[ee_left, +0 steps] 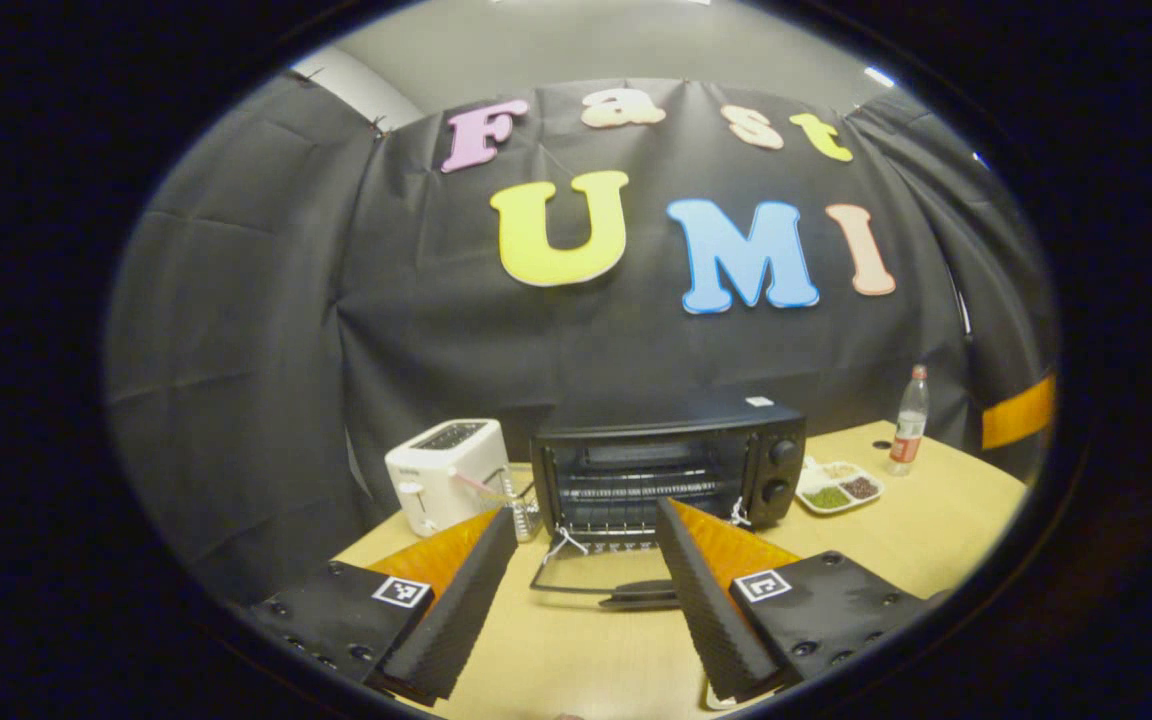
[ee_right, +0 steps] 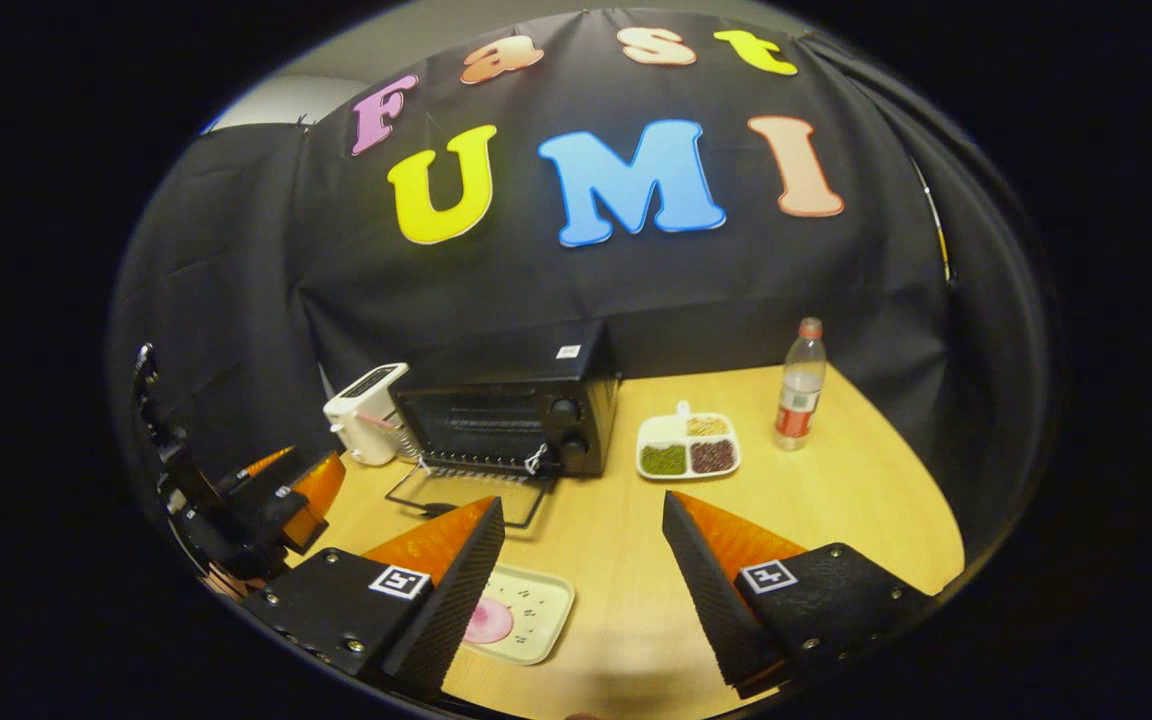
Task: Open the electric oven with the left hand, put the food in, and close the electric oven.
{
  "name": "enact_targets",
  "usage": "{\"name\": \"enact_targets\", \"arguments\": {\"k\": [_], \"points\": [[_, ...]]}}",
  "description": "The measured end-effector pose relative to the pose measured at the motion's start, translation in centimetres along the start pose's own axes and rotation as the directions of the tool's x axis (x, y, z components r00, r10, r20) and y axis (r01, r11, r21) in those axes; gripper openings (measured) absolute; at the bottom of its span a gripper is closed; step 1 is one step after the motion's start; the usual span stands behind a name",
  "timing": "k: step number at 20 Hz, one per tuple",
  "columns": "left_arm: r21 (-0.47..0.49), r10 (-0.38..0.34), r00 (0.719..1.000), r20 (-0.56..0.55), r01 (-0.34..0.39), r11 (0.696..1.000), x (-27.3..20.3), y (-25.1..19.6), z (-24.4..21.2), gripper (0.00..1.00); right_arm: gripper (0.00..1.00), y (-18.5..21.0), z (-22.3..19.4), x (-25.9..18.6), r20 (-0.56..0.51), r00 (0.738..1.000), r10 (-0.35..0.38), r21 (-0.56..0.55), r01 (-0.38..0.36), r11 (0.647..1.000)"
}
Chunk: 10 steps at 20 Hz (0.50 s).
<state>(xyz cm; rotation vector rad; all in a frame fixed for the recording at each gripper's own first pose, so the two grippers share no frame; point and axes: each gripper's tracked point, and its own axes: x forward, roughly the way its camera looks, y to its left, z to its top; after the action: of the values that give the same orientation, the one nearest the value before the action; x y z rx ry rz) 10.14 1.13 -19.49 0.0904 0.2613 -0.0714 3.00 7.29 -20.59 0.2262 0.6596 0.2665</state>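
The black electric oven (ee_left: 671,455) stands at the back of the wooden table with its glass door (ee_left: 586,572) folded down flat, wire rack showing inside. My left gripper (ee_left: 586,515) is open just in front of that door, nothing between its fingers. In the right gripper view the oven (ee_right: 511,410) and its lowered door (ee_right: 466,495) lie ahead to the left. The food, a pink round piece (ee_right: 488,622), lies on a cream tray (ee_right: 541,600) partly hidden under one finger of my right gripper (ee_right: 583,502), which is open above it. The left gripper (ee_right: 271,500) shows at the left edge.
A white toaster (ee_left: 446,470) stands left of the oven. A divided plate of beans (ee_right: 688,445) and a plastic bottle (ee_right: 798,385) sit to the oven's right. Black cloth walls close the table in behind and on both sides.
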Motion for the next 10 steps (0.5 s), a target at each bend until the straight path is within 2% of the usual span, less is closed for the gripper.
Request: {"name": "enact_targets", "arguments": {"k": [3,6,10], "points": [[0.006,0.022,0.997,0.075,-0.023,1.0,-1.9,1.1,4.0,0.99,0.97,1.3,-4.1,1.2,-0.158,0.982,0.105,0.098,-0.09,0.991],[0.02,0.053,0.989,0.138,-0.057,0.998,-3.8,2.2,7.2,0.98,0.99,1.7,-7.8,2.7,-0.275,0.95,0.149,0.185,-0.099,0.978],[0.016,0.071,0.98,0.186,-0.075,0.997,-6.0,2.7,9.6,0.99,0.98,2.5,-11.6,3.9,-0.402,0.889,0.221,0.273,-0.115,0.955]]}}
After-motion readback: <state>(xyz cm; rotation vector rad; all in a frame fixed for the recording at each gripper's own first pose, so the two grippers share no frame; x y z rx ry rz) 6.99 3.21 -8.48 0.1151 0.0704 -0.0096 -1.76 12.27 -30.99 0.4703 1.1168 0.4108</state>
